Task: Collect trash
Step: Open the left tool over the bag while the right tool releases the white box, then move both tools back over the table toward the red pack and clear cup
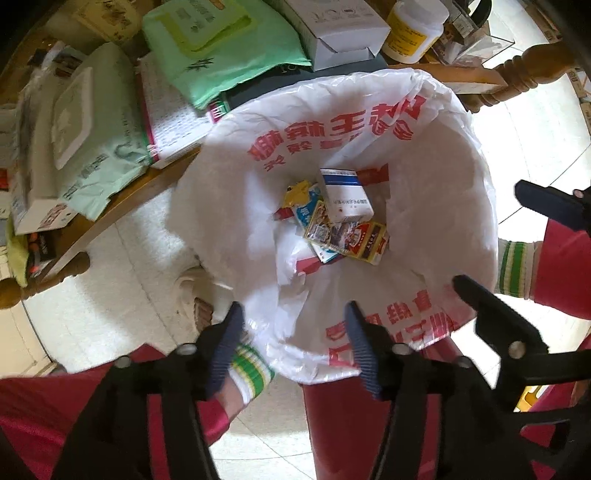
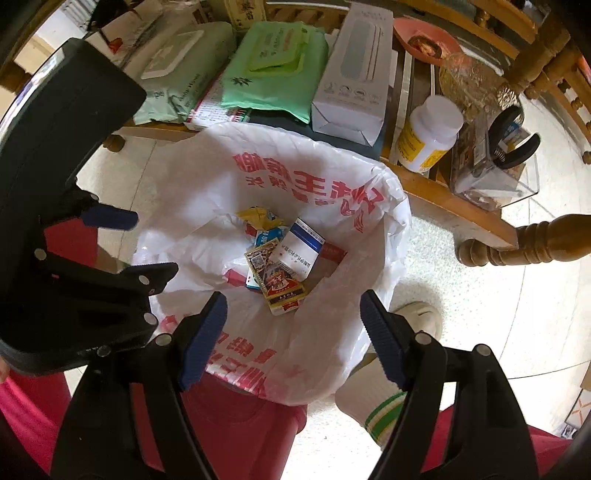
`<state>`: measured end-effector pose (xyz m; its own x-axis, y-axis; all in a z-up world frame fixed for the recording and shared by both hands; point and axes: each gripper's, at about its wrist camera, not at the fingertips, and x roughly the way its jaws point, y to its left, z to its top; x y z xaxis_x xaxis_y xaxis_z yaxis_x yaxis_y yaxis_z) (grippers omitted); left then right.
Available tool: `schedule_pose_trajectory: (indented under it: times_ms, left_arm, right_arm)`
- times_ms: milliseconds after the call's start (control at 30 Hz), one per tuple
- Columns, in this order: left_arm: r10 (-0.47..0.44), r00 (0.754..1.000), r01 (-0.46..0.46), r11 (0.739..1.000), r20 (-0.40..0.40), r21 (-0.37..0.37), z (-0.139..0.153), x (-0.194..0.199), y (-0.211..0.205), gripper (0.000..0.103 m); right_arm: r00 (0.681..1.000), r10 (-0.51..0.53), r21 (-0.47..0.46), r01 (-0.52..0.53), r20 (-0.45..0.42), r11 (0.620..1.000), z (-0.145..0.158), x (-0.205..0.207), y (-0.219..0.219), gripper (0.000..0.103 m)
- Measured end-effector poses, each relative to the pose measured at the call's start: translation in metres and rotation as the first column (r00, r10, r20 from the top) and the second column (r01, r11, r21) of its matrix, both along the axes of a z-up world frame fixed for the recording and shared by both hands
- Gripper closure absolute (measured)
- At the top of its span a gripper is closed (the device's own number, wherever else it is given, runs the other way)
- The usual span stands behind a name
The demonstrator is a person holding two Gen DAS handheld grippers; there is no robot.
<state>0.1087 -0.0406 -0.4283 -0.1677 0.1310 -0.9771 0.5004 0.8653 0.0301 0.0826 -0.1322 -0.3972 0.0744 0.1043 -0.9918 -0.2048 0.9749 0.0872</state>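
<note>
A red bin lined with a white plastic bag (image 1: 424, 184) printed with red characters stands on the floor below both grippers; it also shows in the right wrist view (image 2: 362, 266). Inside lie several small boxes: a blue-and-white box (image 1: 345, 195) (image 2: 299, 251), a red-and-gold box (image 1: 354, 238) (image 2: 279, 282) and a yellow-blue wrapper (image 1: 301, 195) (image 2: 260, 218). My left gripper (image 1: 293, 345) is open and empty over the bin's near rim. My right gripper (image 2: 293, 338) is open and empty over the bin; it also shows at the right of the left wrist view (image 1: 509, 254).
A low wooden table (image 1: 122, 199) beside the bin holds green wipe packs (image 1: 221, 48) (image 2: 275, 70), a white carton (image 1: 332, 29) (image 2: 354, 74), a yellow-labelled white bottle (image 1: 413, 29) (image 2: 428, 133) and a clear box (image 2: 495, 173). My red-trousered legs and striped socks (image 1: 253, 369) flank the bin.
</note>
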Motion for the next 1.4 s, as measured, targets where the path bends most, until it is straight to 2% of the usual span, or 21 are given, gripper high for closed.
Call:
schedule_pose_trajectory:
  times_ms: [67,100,200,333,433,533,700,767,867,967,1100,1233,1400]
  left_arm:
    - [-0.008,0.999,0.008,1.0,0.031,-0.005,0.016,-0.008,0.003,0.028]
    - [-0.014,0.999,0.014,1.0,0.046,-0.008,0.025,-0.012,0.005,0.026]
    - [-0.018,0.997,0.021,0.999,0.075,-0.041,0.057,-0.025,0.011,0.025]
    - [-0.064,0.992,0.073,0.994,0.11,-0.085,0.119,-0.043,0.019,0.025]
    - [-0.126,0.973,0.141,0.988,0.195,-0.065,0.171,-0.046,0.021,0.022]
    - [-0.158,0.945,0.183,0.981,0.285,-0.064,0.227,-0.037,0.02,0.016]
    - [-0.156,0.893,0.23,0.964,0.422,-0.13,0.33,-0.001,0.015,0.012]
    - [-0.142,0.884,0.23,0.962,0.445,-0.15,0.359,0.015,0.012,0.01]
    - [-0.107,0.886,0.206,0.963,0.451,-0.176,0.402,0.048,0.006,0.01]
    - [-0.078,0.883,0.176,0.969,0.464,-0.174,0.429,0.076,0.002,0.01]
    - [-0.029,0.89,0.112,0.981,0.455,-0.156,0.446,0.118,-0.007,0.01]
    - [-0.011,0.903,0.078,0.987,0.43,-0.14,0.446,0.145,-0.02,0.01]
    - [-0.009,0.913,0.062,0.991,0.408,-0.116,0.441,0.176,-0.03,0.01]
  right_arm:
    - [1.0,0.006,0.016,-0.006,0.018,1.0,0.016,-0.007,0.0,0.026]
    - [1.0,0.004,0.029,-0.005,0.03,1.0,0.026,-0.01,-0.001,0.022]
    - [0.997,-0.002,0.066,-0.003,0.074,0.998,0.06,-0.022,-0.003,0.02]
    - [0.989,-0.033,0.154,0.011,0.142,0.988,0.13,-0.036,-0.019,0.014]
    - [0.976,-0.038,0.146,0.006,0.215,0.989,0.181,-0.037,-0.032,0.01]
    - [0.956,-0.041,0.122,0.006,0.291,0.993,0.235,-0.029,-0.048,0.008]
    - [0.914,-0.045,0.093,0.008,0.404,0.996,0.309,-0.012,-0.072,0.007]
    - [0.897,-0.06,0.094,0.021,0.437,0.995,0.336,-0.001,-0.084,0.007]
    - [0.882,-0.112,0.111,0.069,0.458,0.991,0.369,0.015,-0.105,0.007]
    - [0.863,-0.163,0.099,0.131,0.478,0.986,0.395,0.032,-0.126,0.007]
    - [0.842,-0.205,0.044,0.212,0.5,0.976,0.425,0.055,-0.149,0.007]
    - [0.847,-0.22,-0.001,0.252,0.484,0.968,0.437,0.076,-0.157,0.007]
    - [0.867,-0.255,-0.007,0.286,0.429,0.958,0.439,0.103,-0.161,0.007]
